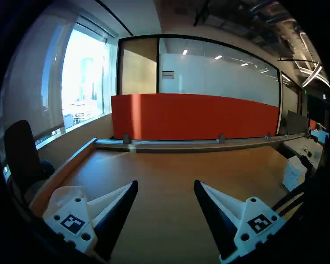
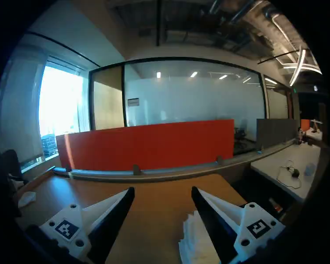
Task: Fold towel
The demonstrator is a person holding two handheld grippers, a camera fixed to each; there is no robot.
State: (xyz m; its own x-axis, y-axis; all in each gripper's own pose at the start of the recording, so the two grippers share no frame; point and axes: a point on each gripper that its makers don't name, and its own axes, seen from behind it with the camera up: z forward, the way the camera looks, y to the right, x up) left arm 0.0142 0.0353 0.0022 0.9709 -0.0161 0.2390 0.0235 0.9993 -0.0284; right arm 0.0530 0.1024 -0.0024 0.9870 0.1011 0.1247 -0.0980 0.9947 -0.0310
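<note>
A stack of folded white towels point(image 1: 295, 172) rests at the right edge of the wooden desk point(image 1: 174, 176) in the left gripper view. My left gripper point(image 1: 166, 185) hovers above the bare desk, fingers wide apart and holding nothing. In the right gripper view the same white towel stack point(image 2: 196, 240) lies just below and slightly right of my right gripper point(image 2: 163, 190), partly hidden by the right finger point(image 2: 218, 220). That gripper is open too, with nothing between its fingers.
An orange divider panel point(image 1: 191, 115) and a metal rail point(image 1: 174, 143) close off the desk's far edge. A dark office chair point(image 1: 20, 154) stands at the left by the window. A neighbouring white desk point(image 2: 288, 169) with cables lies to the right.
</note>
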